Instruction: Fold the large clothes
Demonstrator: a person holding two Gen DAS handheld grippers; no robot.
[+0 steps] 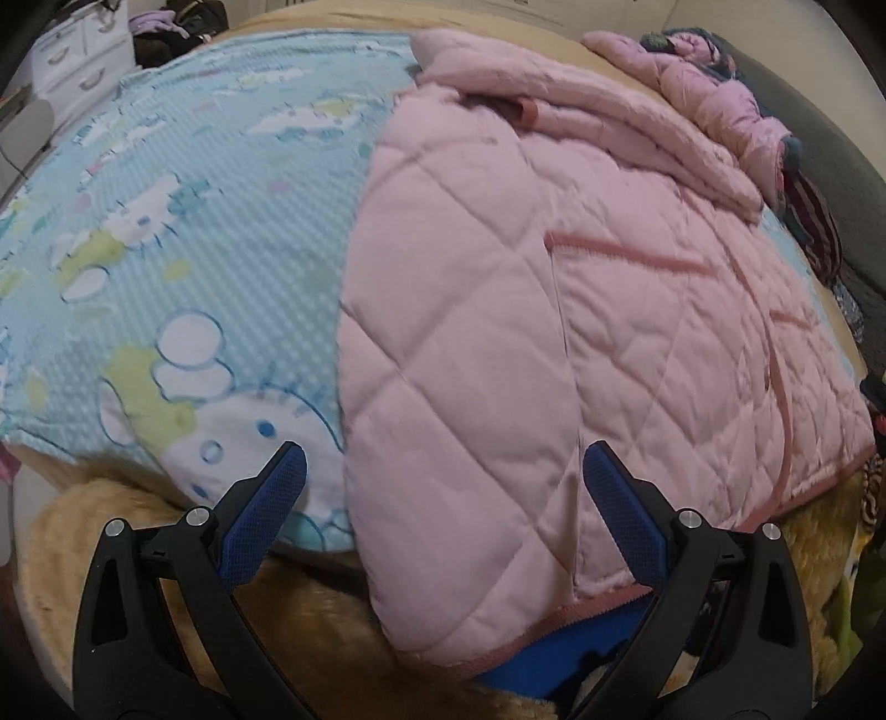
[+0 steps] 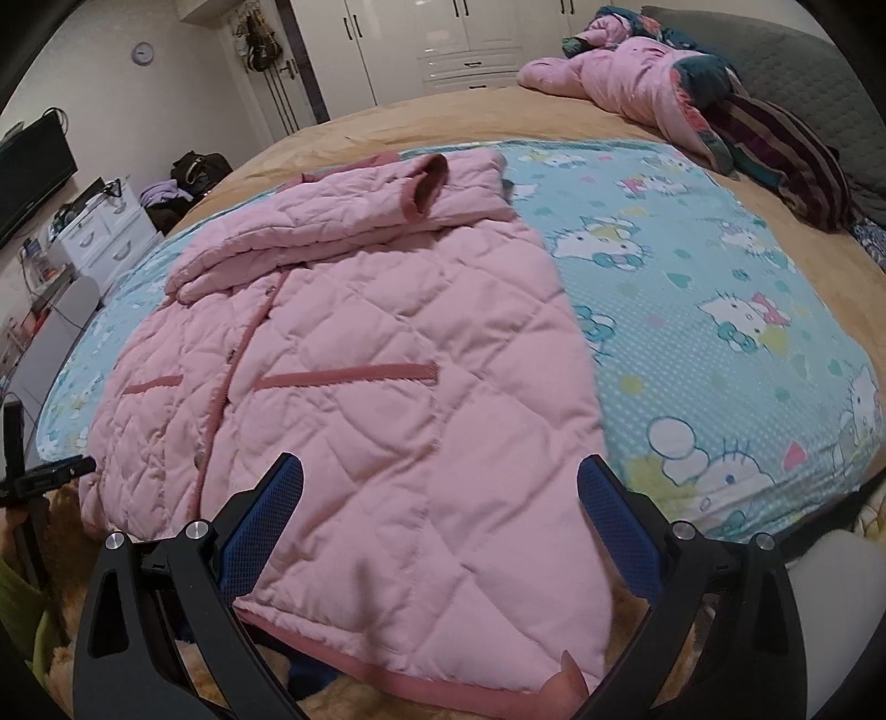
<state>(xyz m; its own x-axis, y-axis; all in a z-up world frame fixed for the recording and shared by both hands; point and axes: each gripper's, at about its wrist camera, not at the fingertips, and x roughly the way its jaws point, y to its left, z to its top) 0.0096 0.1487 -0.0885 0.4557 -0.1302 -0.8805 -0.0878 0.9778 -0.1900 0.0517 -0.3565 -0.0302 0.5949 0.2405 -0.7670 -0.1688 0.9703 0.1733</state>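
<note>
A pink quilted jacket (image 1: 554,310) lies flat on a light blue cartoon-print blanket (image 1: 183,221) on the bed, with a sleeve folded across its upper part. My left gripper (image 1: 443,471) is open, its blue pads on either side of the jacket's near hem corner. In the right wrist view the jacket (image 2: 360,360) lies front up, with a dark pink zip and pocket trims. My right gripper (image 2: 440,482) is open over the other near hem corner, which hangs past the blanket (image 2: 720,310) edge.
A tan bedcover (image 2: 387,122) lies under the blanket. Another pink padded garment (image 2: 626,72), striped cloth (image 2: 786,155) and a grey pillow (image 2: 803,72) sit at the bed's far end. White drawers (image 2: 105,232), a TV (image 2: 27,171) and wardrobes (image 2: 443,39) stand beyond.
</note>
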